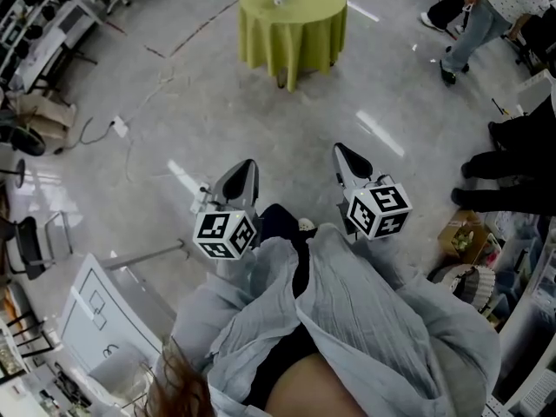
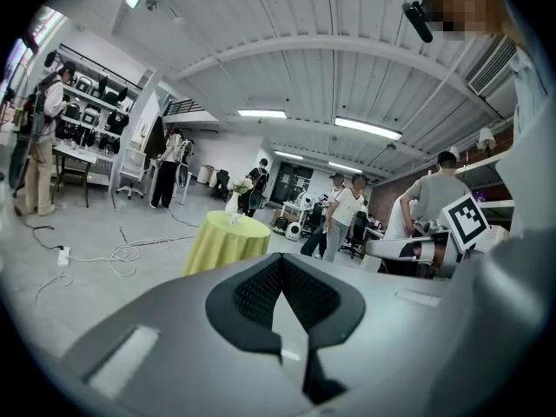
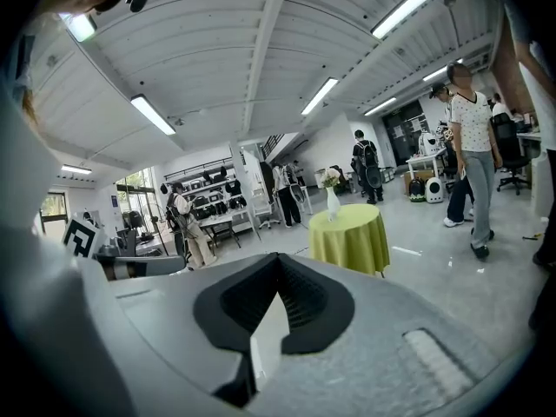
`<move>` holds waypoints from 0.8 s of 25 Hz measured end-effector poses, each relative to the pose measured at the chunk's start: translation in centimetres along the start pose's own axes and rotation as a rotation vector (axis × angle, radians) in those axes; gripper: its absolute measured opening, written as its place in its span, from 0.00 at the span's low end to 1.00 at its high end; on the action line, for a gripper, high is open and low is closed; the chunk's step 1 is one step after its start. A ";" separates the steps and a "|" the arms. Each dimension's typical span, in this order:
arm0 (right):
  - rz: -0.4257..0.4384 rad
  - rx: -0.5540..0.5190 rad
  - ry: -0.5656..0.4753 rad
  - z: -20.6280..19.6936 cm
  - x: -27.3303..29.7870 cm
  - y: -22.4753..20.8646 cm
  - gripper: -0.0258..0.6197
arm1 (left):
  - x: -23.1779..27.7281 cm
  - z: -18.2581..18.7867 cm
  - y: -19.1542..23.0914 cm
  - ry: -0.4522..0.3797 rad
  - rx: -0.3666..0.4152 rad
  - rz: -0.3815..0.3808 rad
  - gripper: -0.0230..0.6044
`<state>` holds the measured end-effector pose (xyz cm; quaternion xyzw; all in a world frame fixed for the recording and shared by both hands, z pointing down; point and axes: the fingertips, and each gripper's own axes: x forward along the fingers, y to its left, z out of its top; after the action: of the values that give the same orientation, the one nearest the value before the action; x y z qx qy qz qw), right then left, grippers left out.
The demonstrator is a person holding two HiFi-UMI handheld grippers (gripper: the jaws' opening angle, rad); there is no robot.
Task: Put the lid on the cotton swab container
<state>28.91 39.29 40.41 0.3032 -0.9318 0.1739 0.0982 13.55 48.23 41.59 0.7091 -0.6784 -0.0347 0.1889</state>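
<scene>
Floor (image 1: 217,120) — grey, glossy — round green-draped table (image 1: 295,37) ahead

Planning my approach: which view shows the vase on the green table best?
Right gripper view: the vase stands in side profile on the green table, flowers visible. The left gripper view shows it smaller; the head view shows only a small white shape at the top edge.

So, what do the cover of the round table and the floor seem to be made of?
The table cover looks like matte yellow-green cloth: it hangs in soft folds. The floor seems polished concrete or resin, grey and glossy: it shows bright reflected streaks.
</scene>
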 end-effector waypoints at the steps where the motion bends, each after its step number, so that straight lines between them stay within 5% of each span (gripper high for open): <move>1: 0.000 0.002 0.002 -0.1 0.0 -0.1 0.04 | 0.0 -0.1 0.1 0.004 0.002 0.003 0.06; 11: -0.014 0.010 0.039 -0.2 2.7 -1.8 0.04 | 3.4 0.5 1.9 0.015 -0.008 0.004 0.06; 20: -0.051 0.005 0.028 4.4 10.5 -6.0 0.04 | 12.2 4.8 5.5 0.010 0.009 -0.034 0.06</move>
<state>23.82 27.54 40.99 0.3245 -0.9219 0.1780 0.1147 7.82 35.23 41.40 0.7214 -0.6655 -0.0314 0.1888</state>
